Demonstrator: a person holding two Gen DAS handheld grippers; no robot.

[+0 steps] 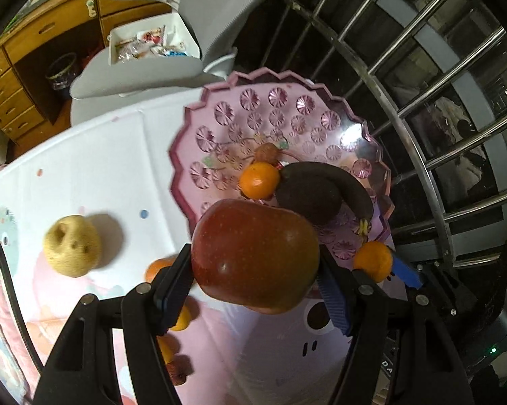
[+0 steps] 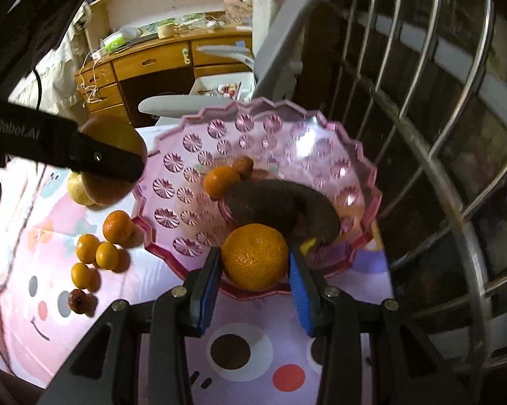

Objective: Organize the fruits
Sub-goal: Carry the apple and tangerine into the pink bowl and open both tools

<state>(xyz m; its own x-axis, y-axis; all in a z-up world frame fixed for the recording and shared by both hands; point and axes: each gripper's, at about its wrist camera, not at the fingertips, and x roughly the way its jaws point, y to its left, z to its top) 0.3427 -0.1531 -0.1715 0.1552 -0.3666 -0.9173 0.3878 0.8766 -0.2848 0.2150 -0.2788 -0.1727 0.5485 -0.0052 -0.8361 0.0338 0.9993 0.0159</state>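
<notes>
Fruits are getting collected into the pink scalloped plate [image 2: 172,216], and both hands are mid-delivery. The left hand-held gripper [image 1: 255,270] is pinching a big red apple [image 1: 253,253] across its widest part, pads flat on either side, which makes sense for something that round and heavy. It's hovering right at the plate's near edge. The right hand-held gripper [image 2: 253,270] is clamped on an orange [image 2: 255,256], also at the near rim, just in front of the dark banana [image 2: 307,212] and the dark avocado-looking thing [image 2: 263,206] already inside.

A small mandarin [image 2: 219,180] and a brownish fruit [image 2: 245,167] sit further back in the plate, so the open room is on the far and left sides.

Still out on the cartoon-print surface [image 2: 240,347]: a cluster of small oranges [image 2: 98,253], a reddish date-like fruit [image 2: 76,300], and a pale yellow lumpy fruit [image 1: 72,245] off on its own.

My guess is the apple should go to the empty left part, since dropping it on the banana would let it roll. Both loads arriving at the same edge could bump each other.
</notes>
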